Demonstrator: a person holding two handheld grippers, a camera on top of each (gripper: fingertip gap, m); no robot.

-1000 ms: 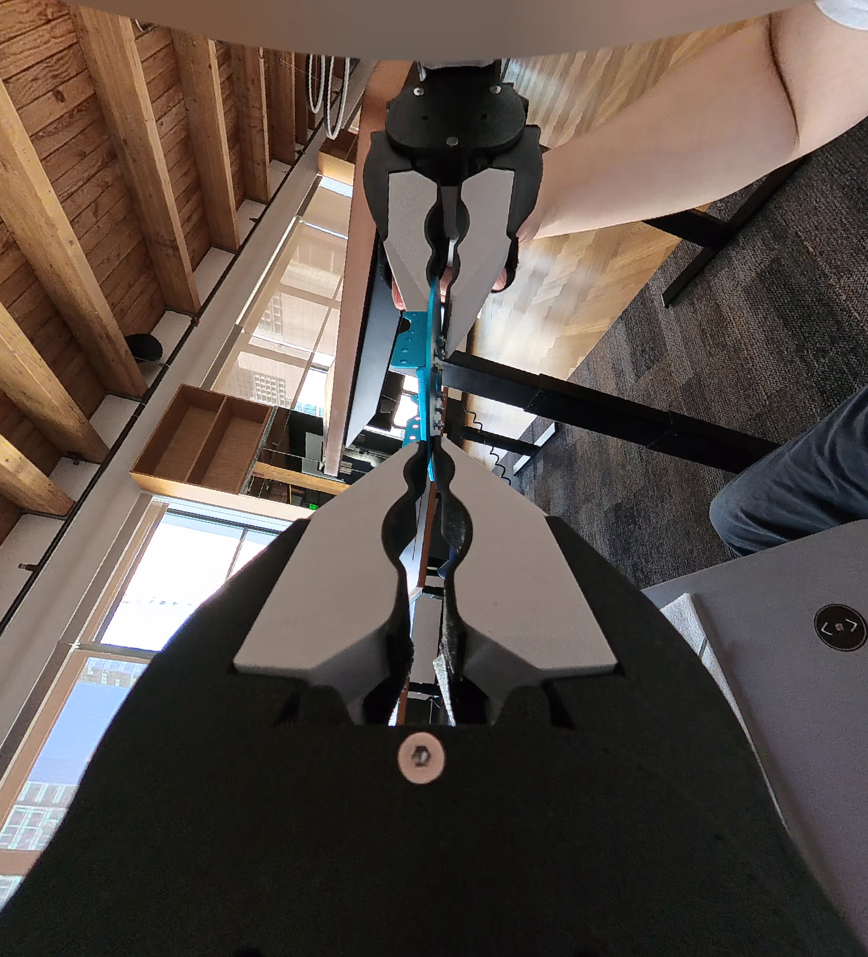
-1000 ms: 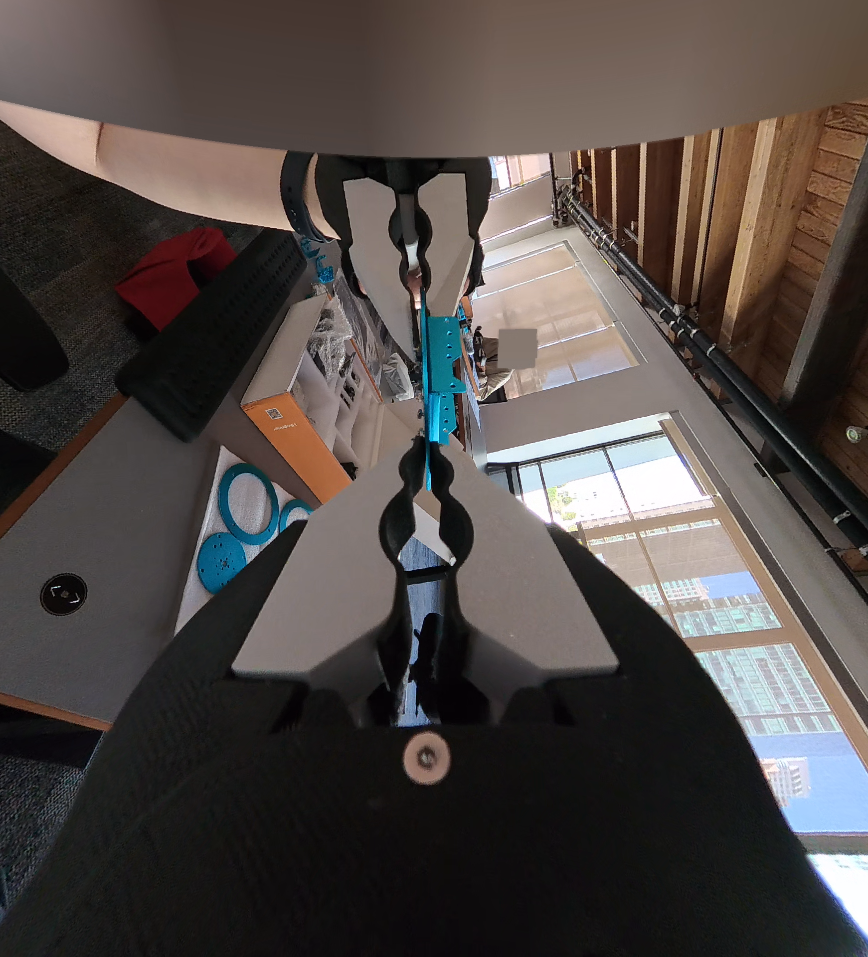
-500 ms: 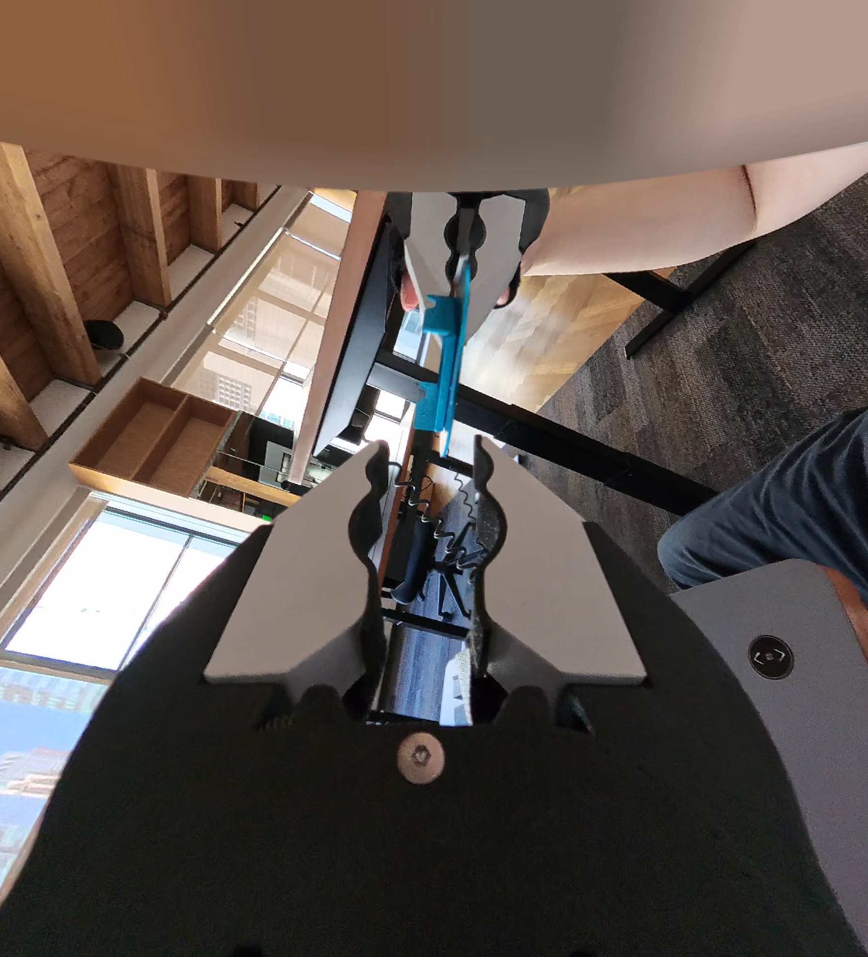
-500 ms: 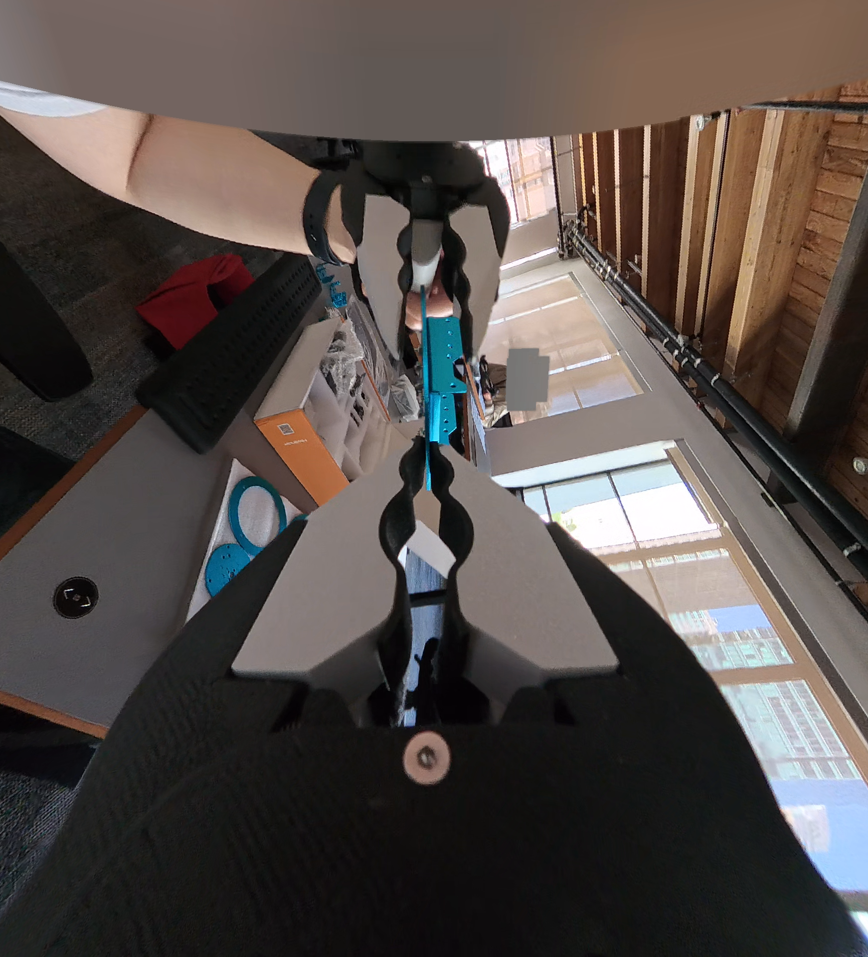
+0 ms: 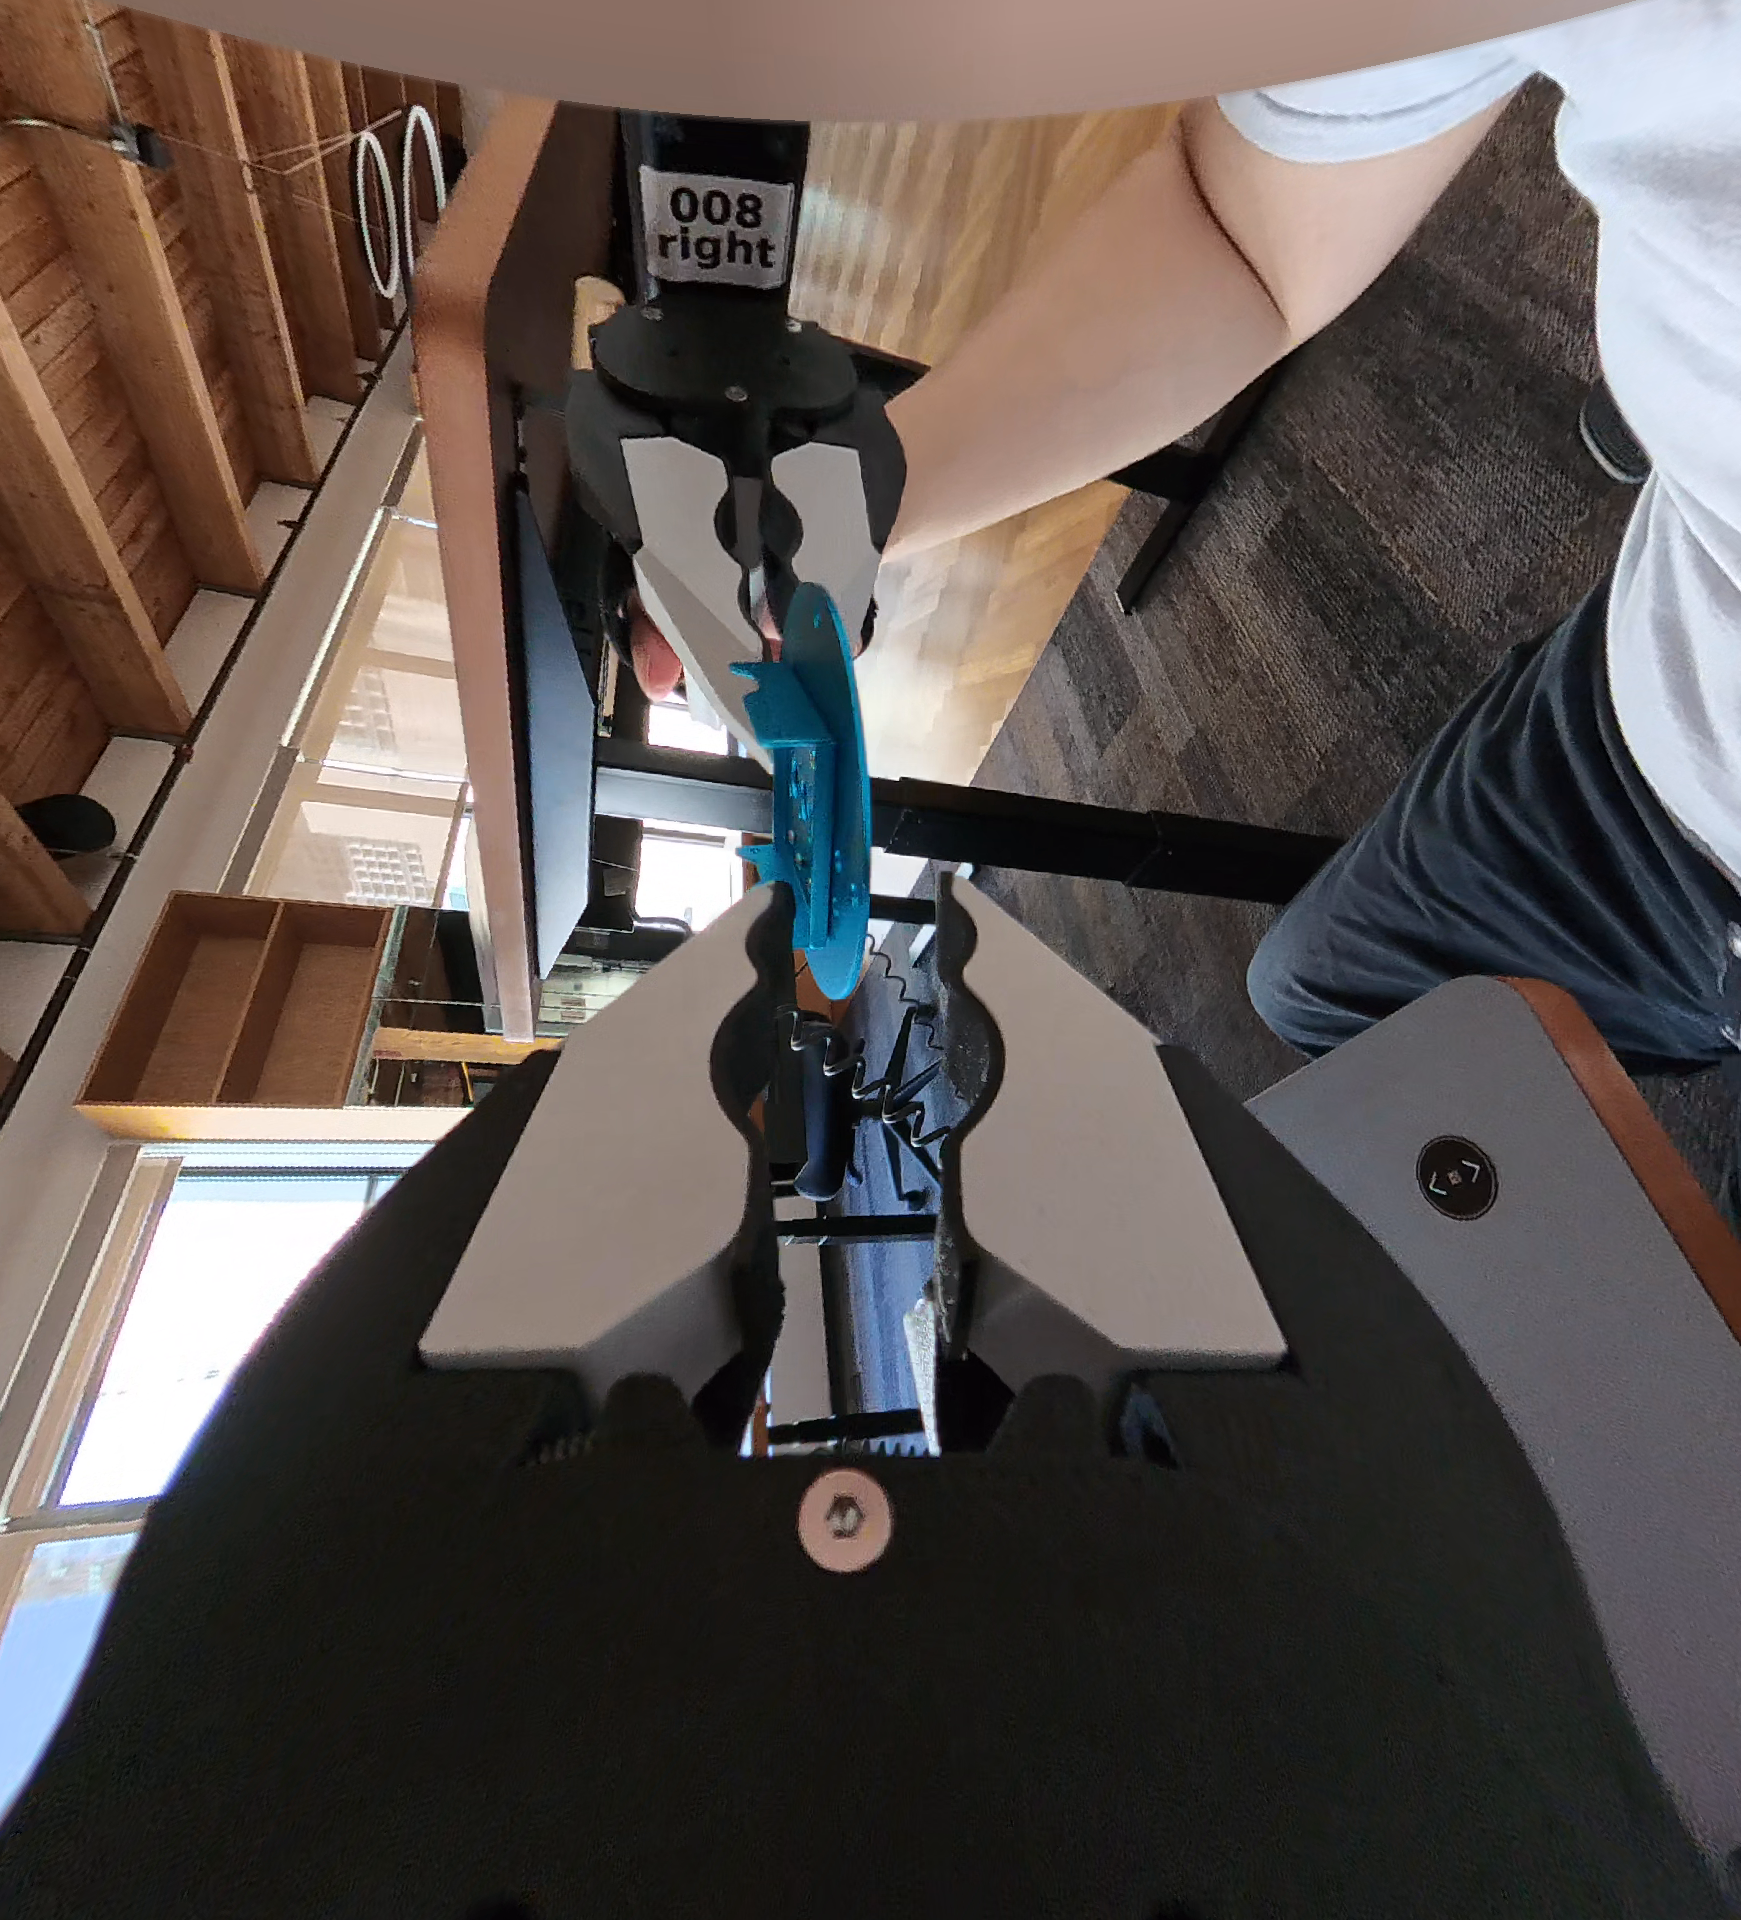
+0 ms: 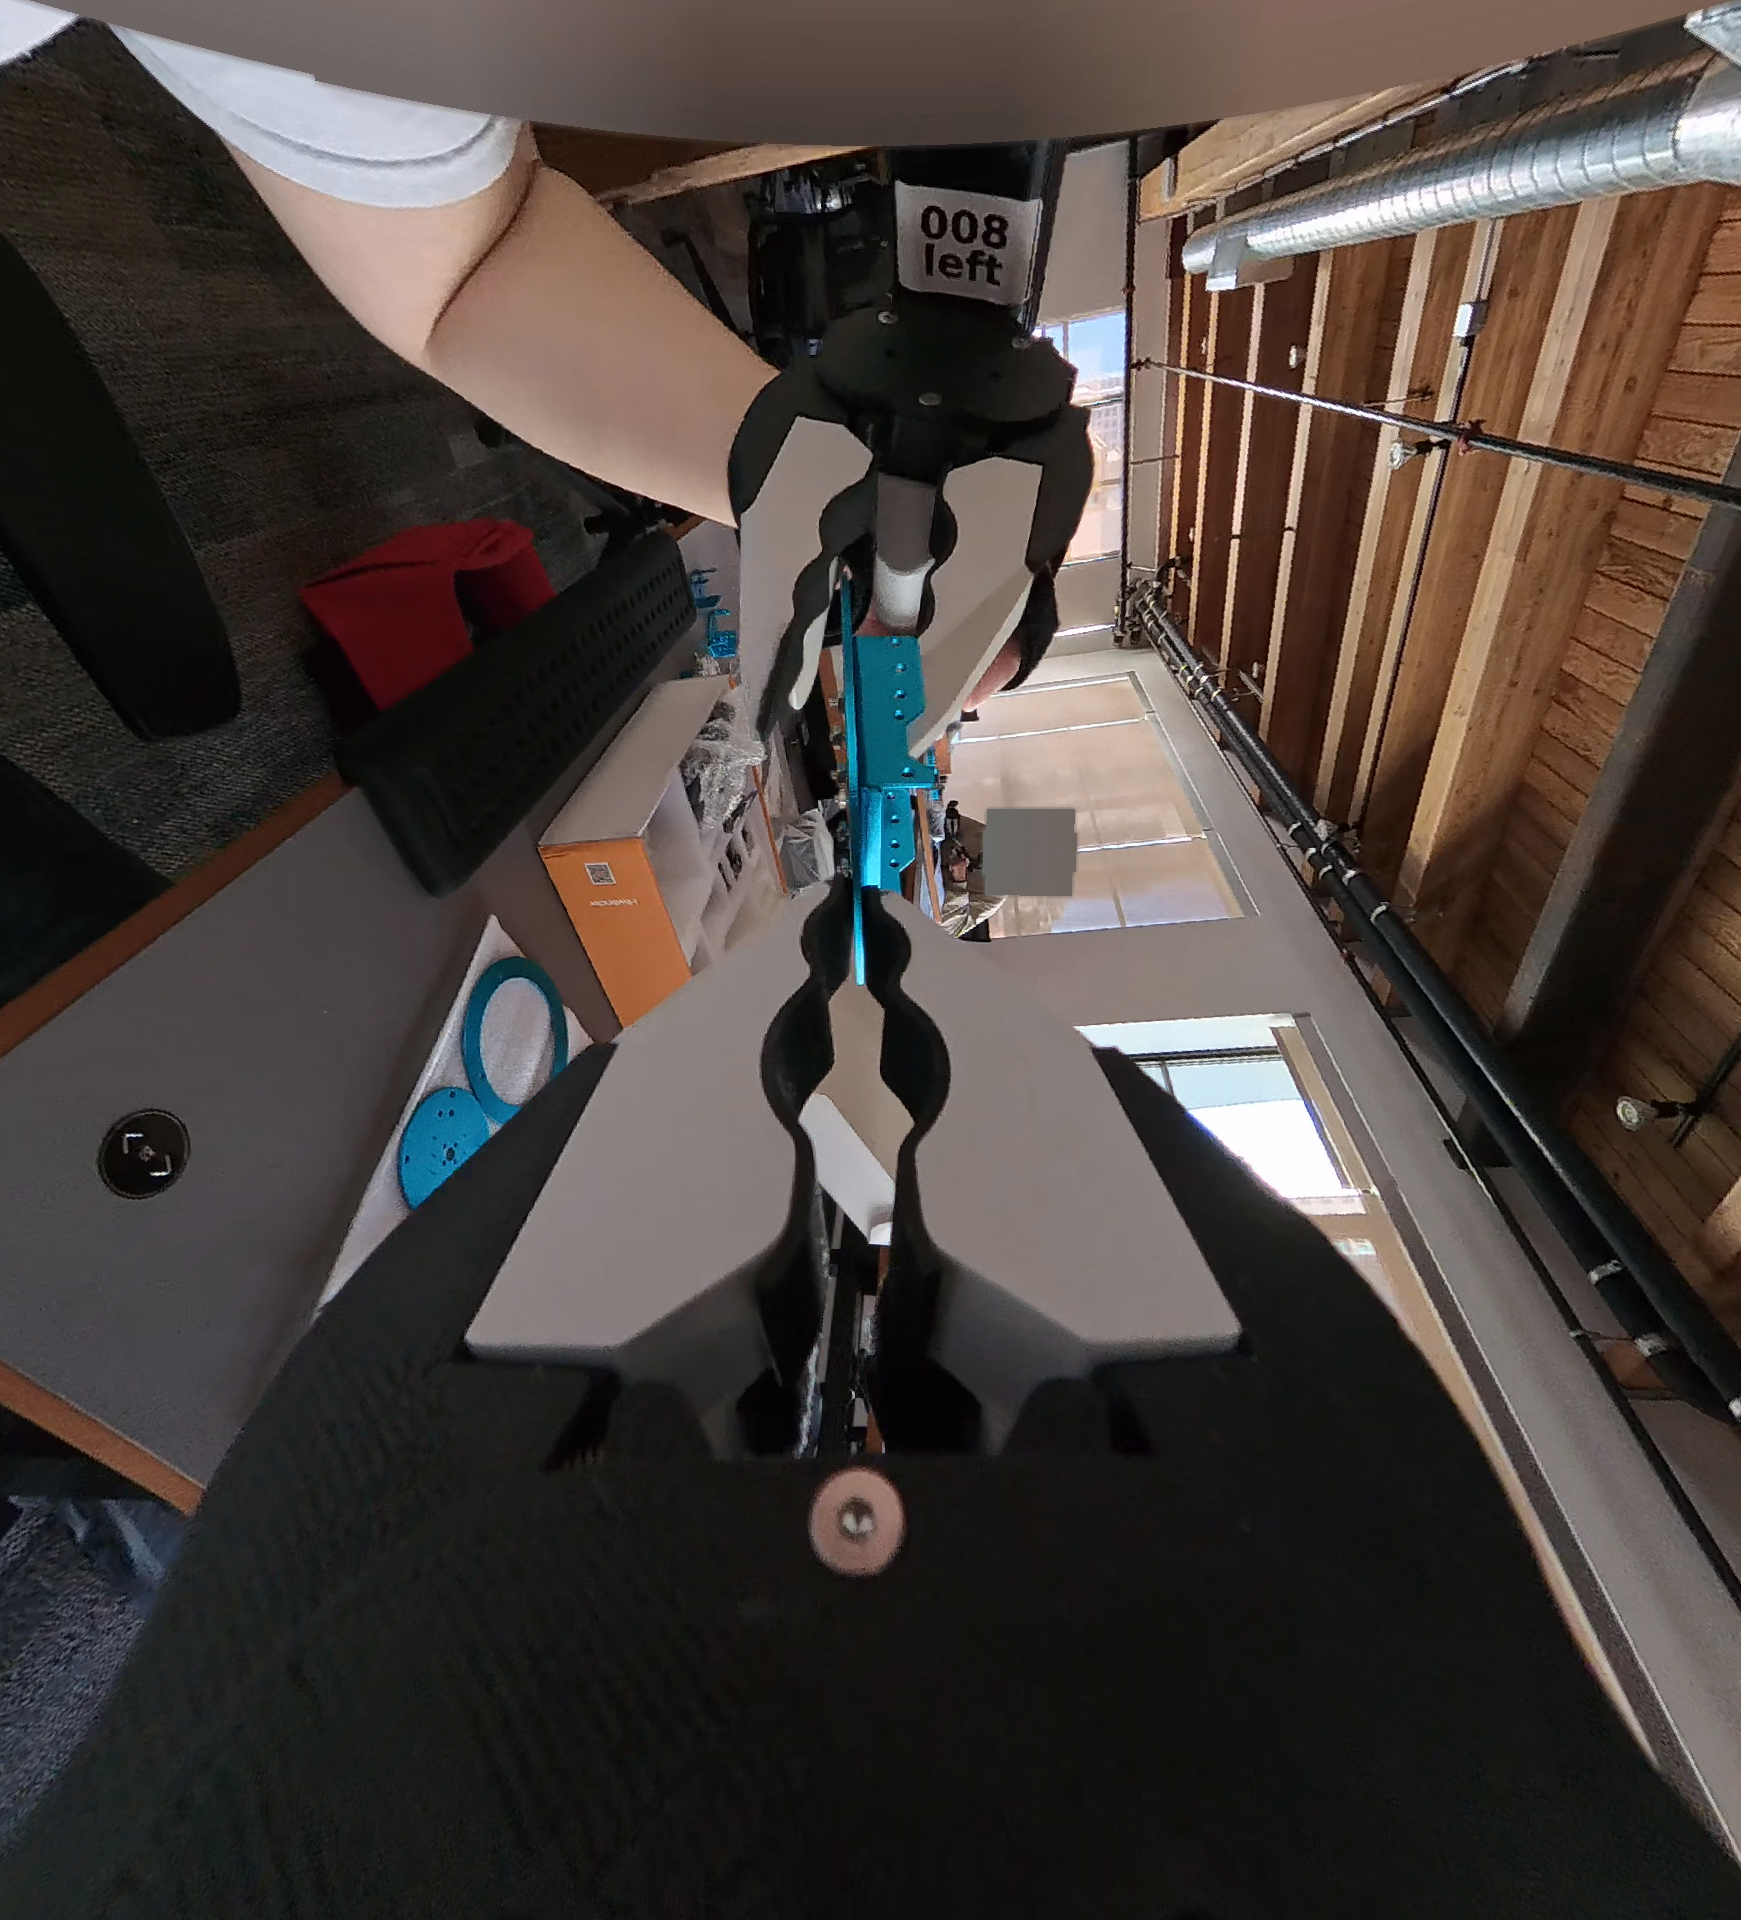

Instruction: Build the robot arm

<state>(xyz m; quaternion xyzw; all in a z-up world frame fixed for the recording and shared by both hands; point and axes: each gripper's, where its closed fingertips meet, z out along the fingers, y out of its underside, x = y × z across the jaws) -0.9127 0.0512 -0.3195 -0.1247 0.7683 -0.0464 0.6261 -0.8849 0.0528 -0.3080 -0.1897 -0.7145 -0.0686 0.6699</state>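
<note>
Here the right gripper (image 6: pixel 858 925) has its grey fingers pressed together on the thin edge of a blue anodised metal disc with a perforated blue bracket fixed to its face (image 6: pixel 876 769). In the right wrist view the disc shows edge-on, a narrow blue line running straight ahead from the fingertips, with the bracket standing off to its right.

The left gripper (image 5: pixel 855 904) is spread, its two grey fingers apart and nothing between them. In the left wrist view the near end of the blue assembly (image 5: pixel 814 790) lies just ahead of and between those fingertips, closer to the left-hand one; whether it touches that finger cannot be told. At the far end of the disc, the right gripper (image 5: pixel 767 623) pinches its rim. Seen from the right wrist view, the left gripper (image 6: pixel 871 665) faces back with its fingers open on either side of the disc's far end.

To the lower left of the right gripper, a blue flat ring (image 6: pixel 515 1029) and a blue round plate with holes (image 6: pixel 442 1143) lie on a white sheet on the grey desk top (image 6: pixel 222 1039), beside an orange and white box (image 6: pixel 617 914).
</note>
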